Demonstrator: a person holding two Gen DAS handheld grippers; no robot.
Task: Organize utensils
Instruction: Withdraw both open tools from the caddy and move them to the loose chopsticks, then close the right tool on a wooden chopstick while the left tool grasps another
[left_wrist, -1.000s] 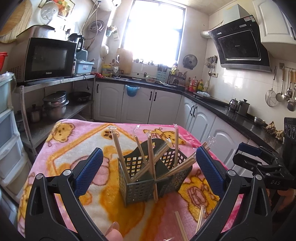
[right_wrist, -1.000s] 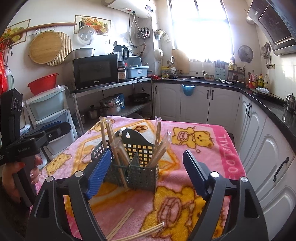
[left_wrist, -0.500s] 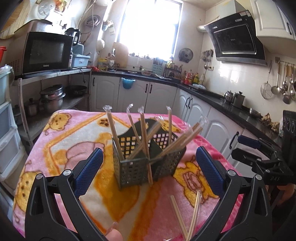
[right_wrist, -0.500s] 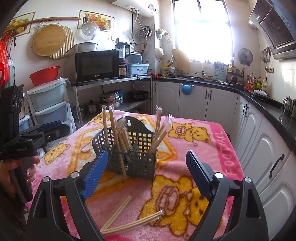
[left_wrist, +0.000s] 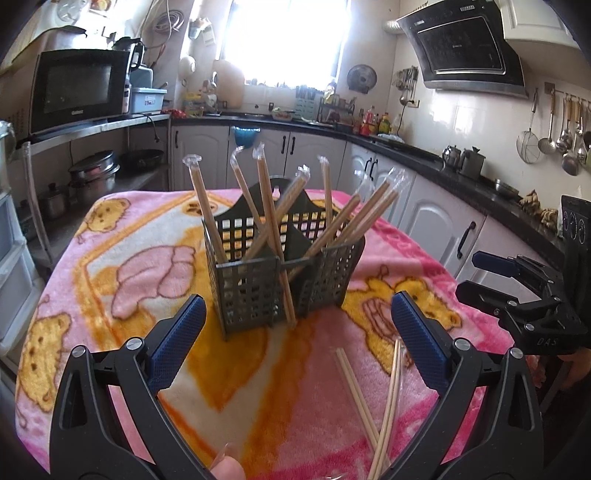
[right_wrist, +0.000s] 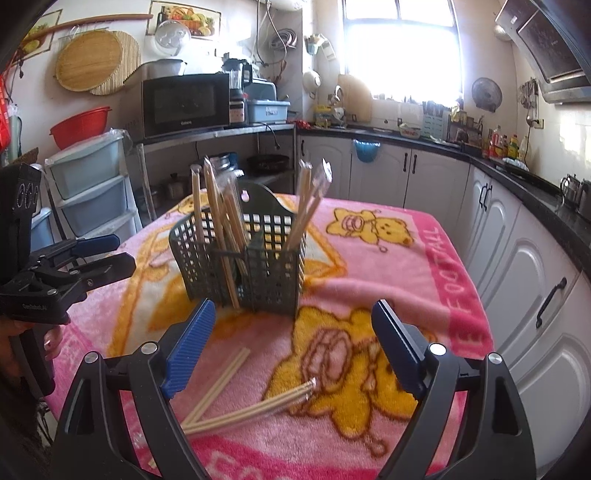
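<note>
A dark green mesh utensil basket (left_wrist: 258, 291) stands on the pink blanket (left_wrist: 122, 236), with several wrapped chopstick pairs upright in it. It also shows in the right wrist view (right_wrist: 258, 273). Loose chopsticks (left_wrist: 373, 402) lie on the blanket in front of it; in the right wrist view the loose chopsticks (right_wrist: 236, 402) lie between my fingers. My left gripper (left_wrist: 295, 343) is open and empty, short of the basket. My right gripper (right_wrist: 291, 350) is open and empty, above the loose chopsticks. The left gripper appears at the left edge of the right wrist view (right_wrist: 74, 266); the right gripper appears at the right edge of the left wrist view (left_wrist: 517, 288).
The blanket covers a small table (right_wrist: 461, 280) with its edges close on all sides. White cabinets (right_wrist: 517, 258) and a black counter run along the right. A shelf with a microwave (right_wrist: 184, 103) and plastic drawers (right_wrist: 88, 184) stands at the left.
Both grippers have pulled back and lowered slightly. More of the loose chopsticks on the blanket has come into view. Both jaws stay open.
</note>
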